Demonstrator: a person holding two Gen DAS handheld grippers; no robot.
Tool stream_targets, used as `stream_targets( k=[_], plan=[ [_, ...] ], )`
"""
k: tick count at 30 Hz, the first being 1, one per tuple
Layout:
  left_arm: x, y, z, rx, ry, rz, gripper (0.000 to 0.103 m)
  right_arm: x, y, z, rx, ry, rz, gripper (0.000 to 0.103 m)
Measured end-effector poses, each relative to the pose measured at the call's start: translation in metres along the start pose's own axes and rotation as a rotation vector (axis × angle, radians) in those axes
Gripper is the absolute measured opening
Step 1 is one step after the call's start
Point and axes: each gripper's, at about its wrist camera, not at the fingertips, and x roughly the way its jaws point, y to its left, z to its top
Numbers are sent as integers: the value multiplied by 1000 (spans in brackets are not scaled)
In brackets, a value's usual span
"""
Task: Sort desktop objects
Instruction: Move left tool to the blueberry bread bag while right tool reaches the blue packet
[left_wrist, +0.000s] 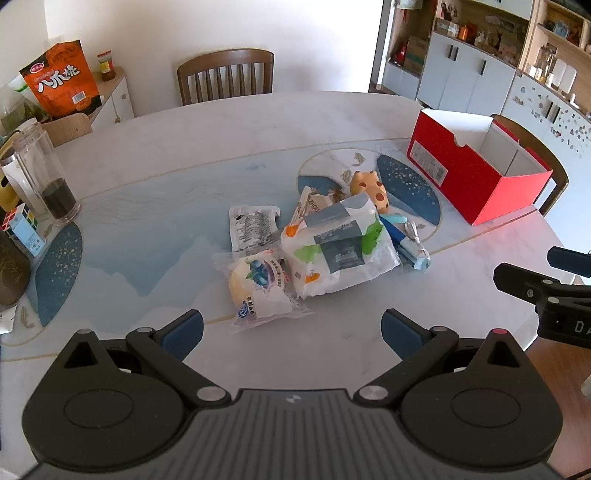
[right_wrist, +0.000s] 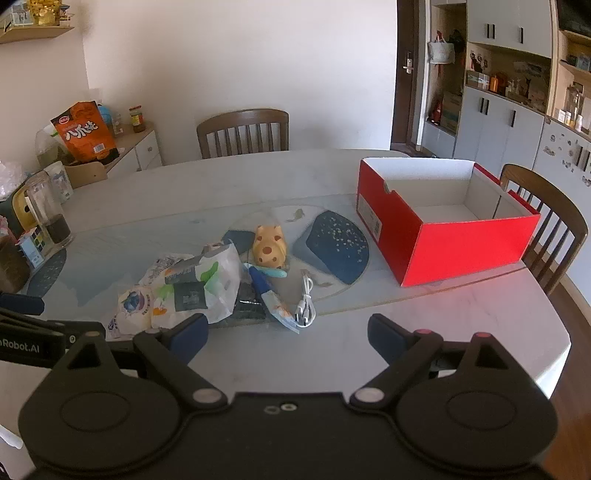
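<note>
**Dining table, pile untouched, box waiting**

Marble-look table (left_wrist: 147, 140) w/ blue pattern, bright room, wooden chair (left_wrist: 226, 75) at the far side, cabinets and shelves off to the right. Clutter at the far left edge: orange snack bag (left_wrist: 61, 83), glass jar (left_wrist: 50, 177), cube puzzle box (left_wrist: 22, 225).

Step, as I judge it: the very start, nothing picked. My left gripper (left_wrist: 291, 330) hangs released, jaws wide, nothing between them, just short of the pile. My right gripper (right_wrist: 288, 334) is the same, spread wide and empty, near the table's front edge.

Pile sits mid-table: bun packet (left_wrist: 258, 291) nearest me, big white bag (left_wrist: 340, 243) behind it and touching, grey sachet (left_wrist: 253, 229) to its left, yellow spotted toy (right_wrist: 269, 248) at the back, blue toothbrush pack (right_wrist: 269, 297), white cable (right_wrist: 306, 304) on the right fringe. Red box (right_wrist: 443, 236) stands open and looks empty, well apart to the right.

Next, prob: left drops onto the bun packet since it's closest; crinkly wrapper, so pinch the body, not the film. Right could take the cable or toy, closer to the box.
</note>
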Motion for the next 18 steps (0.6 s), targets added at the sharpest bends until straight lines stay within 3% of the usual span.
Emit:
stream_targets(
  k=[8,18],
  plan=[
    [0,-11,2,-13,-37,46,103,3,-11,4,-35,-17,40,93],
    [5,-25,-3,-63,-85,121,102,7,-33,5,-120,-46,150,89]
  ],
)
